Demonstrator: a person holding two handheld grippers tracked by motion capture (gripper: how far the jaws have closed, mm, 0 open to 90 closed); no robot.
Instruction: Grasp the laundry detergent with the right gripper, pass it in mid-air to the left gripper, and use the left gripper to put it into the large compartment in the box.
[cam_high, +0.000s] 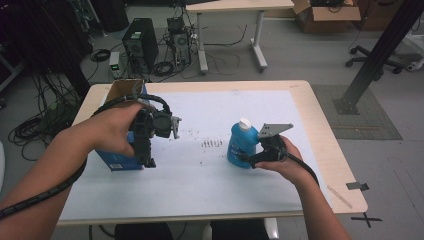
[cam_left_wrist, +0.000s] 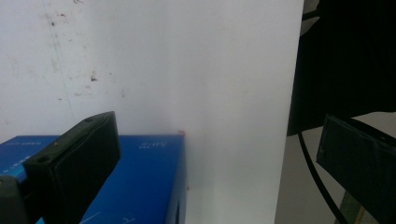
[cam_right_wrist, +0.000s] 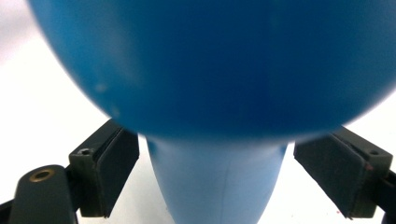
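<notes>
We're looking at a light wood table with a white mat over most of its top, a bit speckled with dark marks. Beyond the table sits a grey floor covered in tangled cables, with a black computer tower just behind the table's far left corner. Farther back from the table we see a second desk, a cardboard box and an office chair base.

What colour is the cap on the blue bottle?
White cap on the blue plastic bottle, clearest in the high view.
</notes>
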